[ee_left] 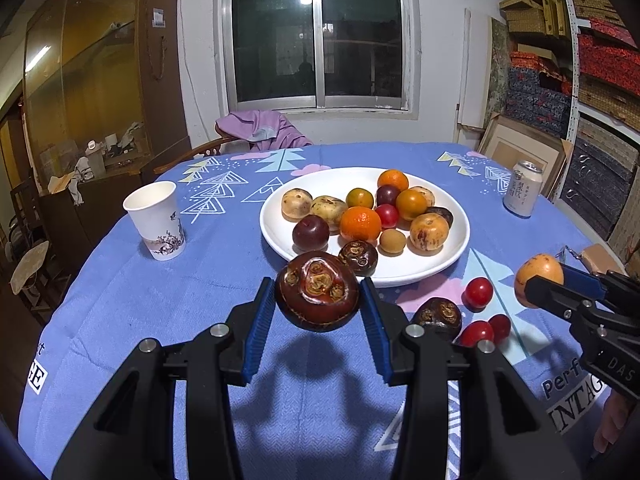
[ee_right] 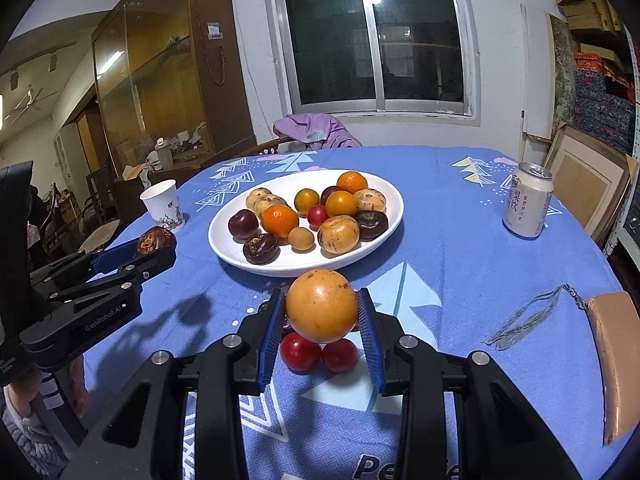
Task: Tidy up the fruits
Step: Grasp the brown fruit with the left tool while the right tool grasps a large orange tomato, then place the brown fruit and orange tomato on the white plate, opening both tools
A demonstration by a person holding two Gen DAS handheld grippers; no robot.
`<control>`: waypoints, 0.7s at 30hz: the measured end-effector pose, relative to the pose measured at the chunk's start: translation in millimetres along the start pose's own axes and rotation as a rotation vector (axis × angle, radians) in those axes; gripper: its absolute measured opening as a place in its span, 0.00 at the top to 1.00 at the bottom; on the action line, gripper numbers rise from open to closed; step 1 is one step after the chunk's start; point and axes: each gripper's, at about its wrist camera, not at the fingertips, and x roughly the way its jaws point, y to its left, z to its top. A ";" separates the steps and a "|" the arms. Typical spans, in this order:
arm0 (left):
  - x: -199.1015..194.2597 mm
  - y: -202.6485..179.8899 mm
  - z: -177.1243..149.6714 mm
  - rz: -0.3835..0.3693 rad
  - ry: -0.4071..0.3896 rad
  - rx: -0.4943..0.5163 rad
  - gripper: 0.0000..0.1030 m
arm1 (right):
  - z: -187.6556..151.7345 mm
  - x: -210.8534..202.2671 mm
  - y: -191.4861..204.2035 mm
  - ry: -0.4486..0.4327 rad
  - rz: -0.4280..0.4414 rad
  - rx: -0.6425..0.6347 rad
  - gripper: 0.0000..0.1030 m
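Two hand-held grippers, each clamped on fruit: left hand-held gripper [ee_left: 318, 300] holds a dark water chestnut [ee_left: 317, 291]; right hand-held gripper [ee_right: 322, 316] holds an orange-yellow fruit [ee_right: 322, 306], near the plate [ee_left: 276, 236].

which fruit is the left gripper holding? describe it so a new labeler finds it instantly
Start at the round white plate of mixed fruit on the blue tablecloth; just in front of its near rim, the left gripper is clamped on a glossy dark-brown, flattened round fruit held above the cloth. Unlike the smooth red cherry tomatoes to its right, it has tan, ringed scars on top.
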 end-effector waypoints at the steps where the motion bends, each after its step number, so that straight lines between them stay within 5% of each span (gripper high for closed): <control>1: 0.4 0.2 -0.7 0.001 0.002 -0.001 0.59 | 0.1 -0.4 -0.1 -0.001 0.001 0.001 0.64; 13: 1.5 4.0 0.4 -0.013 0.013 -0.010 0.59 | 1.8 -2.6 -2.1 -0.008 0.004 0.014 0.64; 21: 8.2 15.7 43.0 -0.011 0.013 -0.014 0.59 | 42.8 1.5 -19.1 -0.028 -0.024 0.053 0.64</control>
